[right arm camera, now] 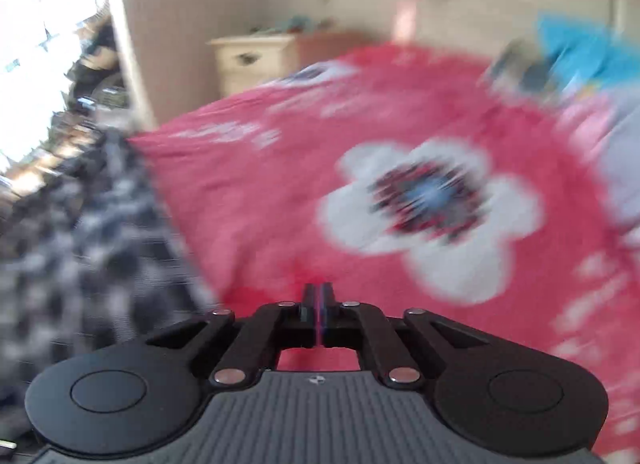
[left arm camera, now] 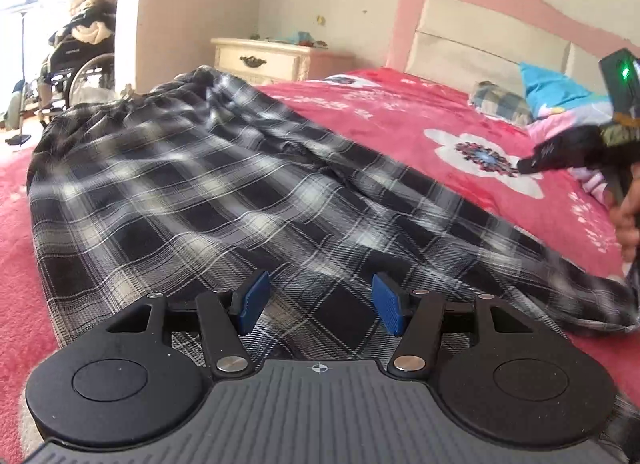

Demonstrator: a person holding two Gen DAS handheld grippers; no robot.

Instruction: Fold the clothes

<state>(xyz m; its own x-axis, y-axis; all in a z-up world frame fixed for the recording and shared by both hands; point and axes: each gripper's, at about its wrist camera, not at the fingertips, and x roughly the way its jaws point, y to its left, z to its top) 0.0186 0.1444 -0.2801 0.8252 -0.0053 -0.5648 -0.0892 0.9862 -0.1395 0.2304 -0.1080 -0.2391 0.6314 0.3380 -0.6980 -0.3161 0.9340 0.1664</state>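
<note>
The right wrist view is smeared by motion, so beside the white flower (right arm camera: 430, 210) the plaid garment (right arm camera: 80, 240) blurs. In the left view, the right gripper (left arm camera: 528, 164), just beyond that flower, is cut off by the edge.

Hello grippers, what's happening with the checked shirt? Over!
Left gripper open above checked shirt, holding nothing. Right gripper shut, empty, over red blanket. Shirt spread flat, unfolded. Nothing in the way.

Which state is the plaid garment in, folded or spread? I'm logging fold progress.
Spread, rumpled: the plaid garment lies open across the red bedspread, one end trailing right.
</note>
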